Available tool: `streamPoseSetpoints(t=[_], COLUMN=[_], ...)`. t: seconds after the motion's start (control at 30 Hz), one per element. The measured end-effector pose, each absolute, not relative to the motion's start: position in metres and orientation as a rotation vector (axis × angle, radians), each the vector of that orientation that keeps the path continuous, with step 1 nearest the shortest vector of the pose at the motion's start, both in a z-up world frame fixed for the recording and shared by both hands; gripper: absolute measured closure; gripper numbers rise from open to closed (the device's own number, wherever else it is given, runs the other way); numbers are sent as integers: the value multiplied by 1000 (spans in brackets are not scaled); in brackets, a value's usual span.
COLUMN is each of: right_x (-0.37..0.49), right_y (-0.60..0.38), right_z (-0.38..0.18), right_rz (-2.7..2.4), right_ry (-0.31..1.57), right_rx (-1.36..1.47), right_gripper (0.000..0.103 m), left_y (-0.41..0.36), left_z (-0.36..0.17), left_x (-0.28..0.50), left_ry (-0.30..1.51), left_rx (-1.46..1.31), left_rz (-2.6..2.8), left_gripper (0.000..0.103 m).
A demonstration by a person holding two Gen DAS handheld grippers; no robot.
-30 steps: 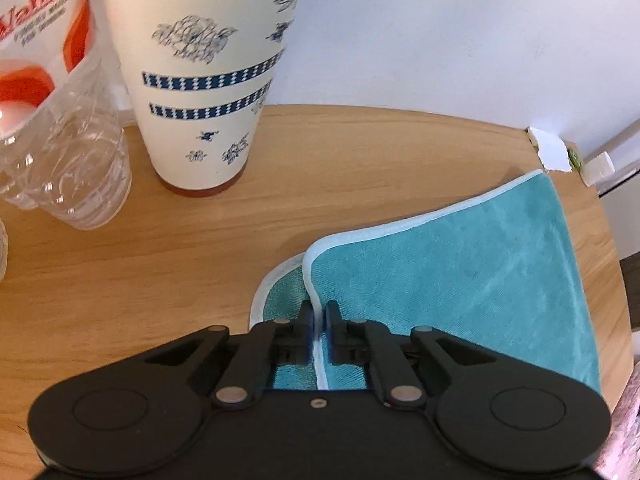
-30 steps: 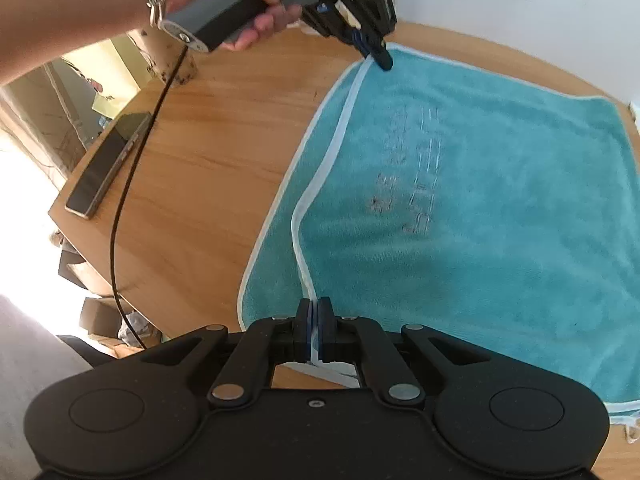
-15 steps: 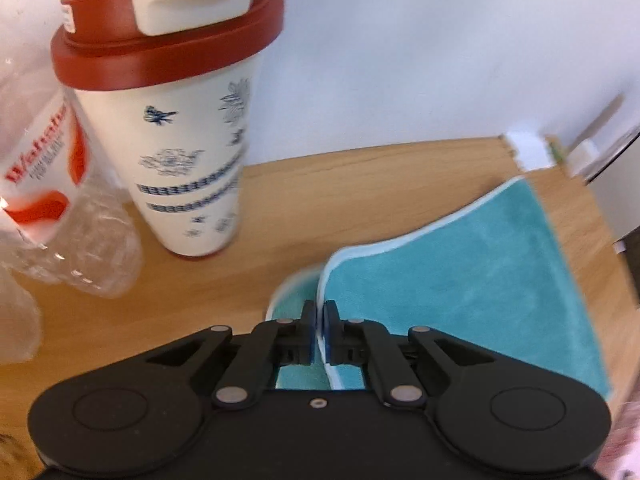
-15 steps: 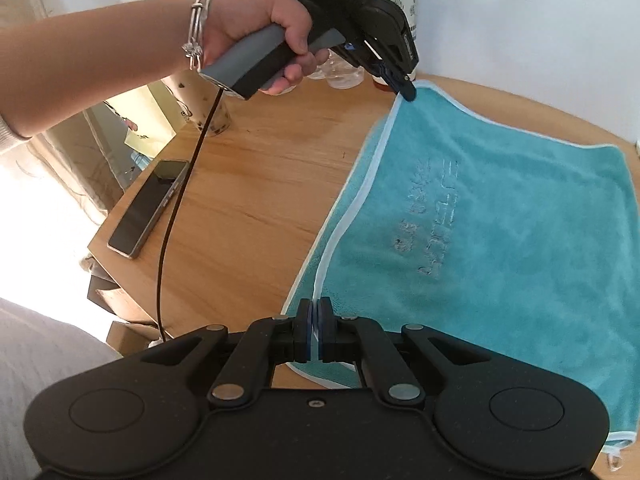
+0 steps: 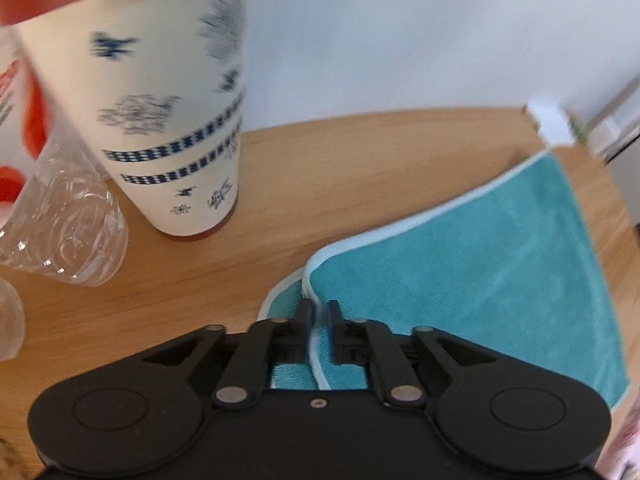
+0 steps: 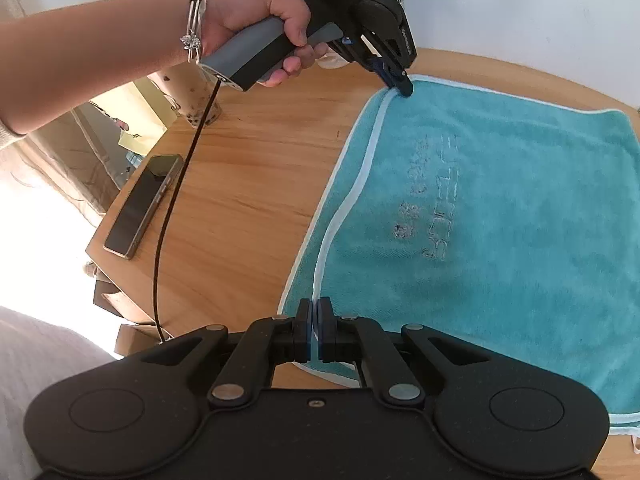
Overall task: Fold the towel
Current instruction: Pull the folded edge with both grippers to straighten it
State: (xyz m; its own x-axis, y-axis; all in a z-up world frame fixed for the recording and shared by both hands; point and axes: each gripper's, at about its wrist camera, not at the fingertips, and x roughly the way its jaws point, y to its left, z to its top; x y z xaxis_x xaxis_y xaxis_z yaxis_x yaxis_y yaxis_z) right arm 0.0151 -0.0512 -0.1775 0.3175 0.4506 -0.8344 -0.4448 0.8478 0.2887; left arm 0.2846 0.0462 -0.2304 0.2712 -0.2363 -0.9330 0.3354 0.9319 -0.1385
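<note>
White wall backs a round, light wooden worktop (image 6: 248, 184) on which a teal terry towel with a pale blue hem (image 6: 500, 208) lies folded over, the upper layer's hem running from near to far just right of the lower layer's left edge.

At the near end of that hem, the right gripper (image 6: 314, 334) has its jaws pressed together on the upper layer's border, the pale trim passing straight between them. At the far end, the left gripper (image 6: 402, 87), gripped by a person's hand (image 6: 272, 28) with bracelets at the wrist, has its tip down at the far left corner of the towel. In the left wrist view the left gripper (image 5: 320, 314) shows its jaws a narrow gap apart, with the towel's hem lying in that gap; the view is blurred, and whether the pads touch the cloth cannot be told.

Just beyond that corner, to the left, stands a white tumbler with blue floral print and a red lid (image 5: 172, 128), and beside it a clear crumpled plastic bottle (image 5: 68, 236). A dark smartphone (image 6: 144, 204) lies flat near the worktop's left edge, well apart from the towel.
</note>
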Motion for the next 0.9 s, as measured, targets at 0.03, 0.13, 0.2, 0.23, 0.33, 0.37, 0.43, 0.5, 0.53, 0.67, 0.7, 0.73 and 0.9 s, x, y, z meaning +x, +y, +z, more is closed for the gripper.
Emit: streamPoseSetpoints(t=[0.03, 0.13, 0.2, 0.23, 0.33, 0.37, 0.43, 0.5, 0.53, 0.67, 0.7, 0.73, 0.9], right_x=[16, 17, 16, 16, 15, 16, 16, 17, 18, 20, 21, 21, 26], right_y=[-51, -53, -54, -54, -52, -51, -47, -43, -41, -25, -22, -18, -4], right_z=[-178, -177, -176, -175, -171, -169, -165, -161, -160, -165, -167, -170, -189], right_rz=[586, 589, 598, 606, 638, 652, 676, 702, 714, 768, 781, 793, 828], right_ry=[1101, 1100, 1091, 1087, 1076, 1068, 1053, 1045, 1043, 1069, 1082, 1098, 1154], right_rx=[4, 7, 14, 15, 17, 14, 10, 15, 15, -25, -33, -43, -83], right_gripper=[101, 101, 101, 101, 101, 101, 101, 101, 101, 101, 101, 101, 101], left_y=[45, 46, 47, 48, 53, 54, 59, 62, 63, 74, 76, 77, 92], left_z=[-231, -231, -226, -223, -210, -207, -201, -195, -192, -189, -190, -190, -202], left_x=[284, 285, 283, 282, 280, 279, 279, 279, 277, 273, 272, 273, 270], left_ry=[1235, 1233, 1217, 1208, 1181, 1174, 1172, 1157, 1144, 1134, 1134, 1130, 1138], left_rx=[95, 75, 62, 56, 44, 41, 7, -8, 1, 15, 16, 21, 68], left_rz=[-380, -367, -383, -390, -405, -402, -405, -414, -413, -389, -382, -370, -335], left_gripper=[92, 101, 101, 101, 101, 101, 102, 101, 101, 101, 101, 101, 101])
